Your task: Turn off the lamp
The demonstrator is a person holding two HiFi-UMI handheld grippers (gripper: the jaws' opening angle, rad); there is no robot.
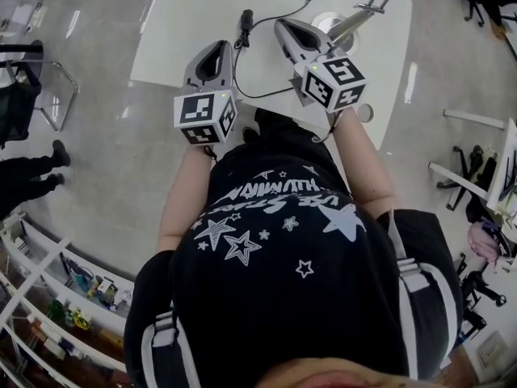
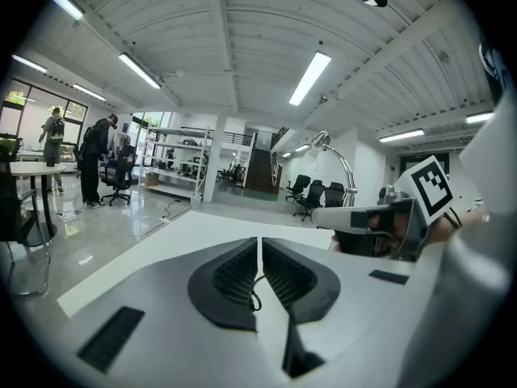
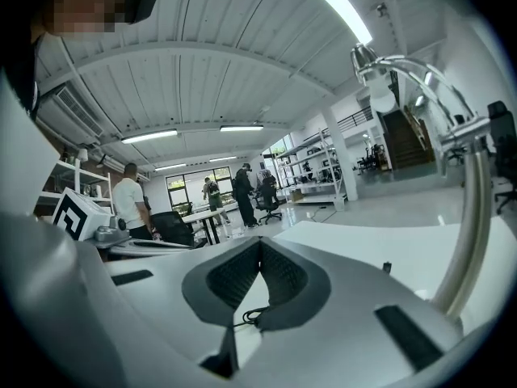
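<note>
White table [image 1: 174, 31] carries the chrome lamp [image 1: 355, 16] at its far right, its inline cord switch [image 1: 246, 19] just ahead of our left gripper [image 1: 216, 51] and right gripper [image 1: 283, 27]. Both are closed and empty. We judge this the approach; next, one tip must press that switch.

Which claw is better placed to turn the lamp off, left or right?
Right, likely: right claw is beside the lamp base and chrome stem; left claw is farther off. If the switch is the cord's black block, either could reach.
</note>
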